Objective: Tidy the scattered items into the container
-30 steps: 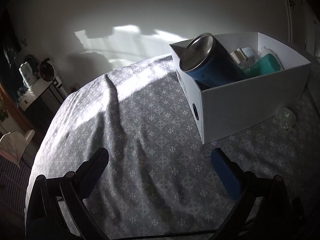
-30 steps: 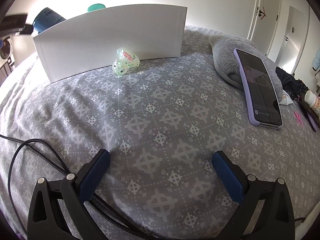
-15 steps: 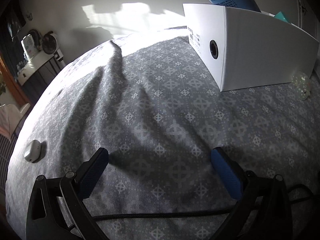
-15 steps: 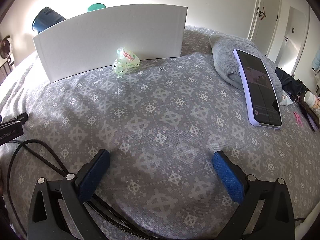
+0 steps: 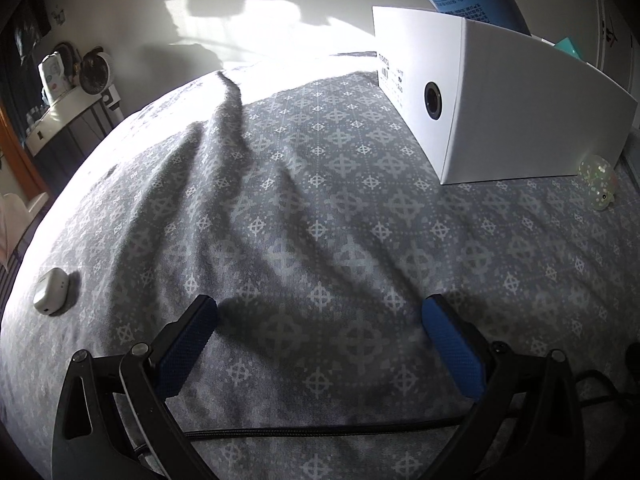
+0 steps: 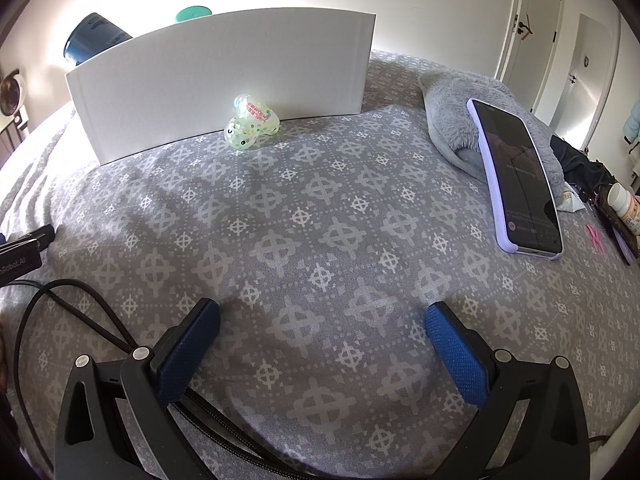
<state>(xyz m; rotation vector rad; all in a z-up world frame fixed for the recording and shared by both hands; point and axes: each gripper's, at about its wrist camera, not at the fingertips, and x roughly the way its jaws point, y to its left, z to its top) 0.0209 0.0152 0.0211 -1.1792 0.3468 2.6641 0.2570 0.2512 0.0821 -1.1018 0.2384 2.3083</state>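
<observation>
White box [image 6: 224, 80], upper centre, already partly filled; spotted green toy [image 6: 251, 126] is seen touching its front wall. Both left gripper [image 5: 320, 320] and right gripper [image 6: 322, 326] are spread, empty. Toy is best approached low, pinched across its middle, lifted over the wall.

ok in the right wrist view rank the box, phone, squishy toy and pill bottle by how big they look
1. box
2. phone
3. squishy toy
4. pill bottle

The bottle is cut by the frame edge and the phone lies nearer the camera, so true sizes may differ.
</observation>
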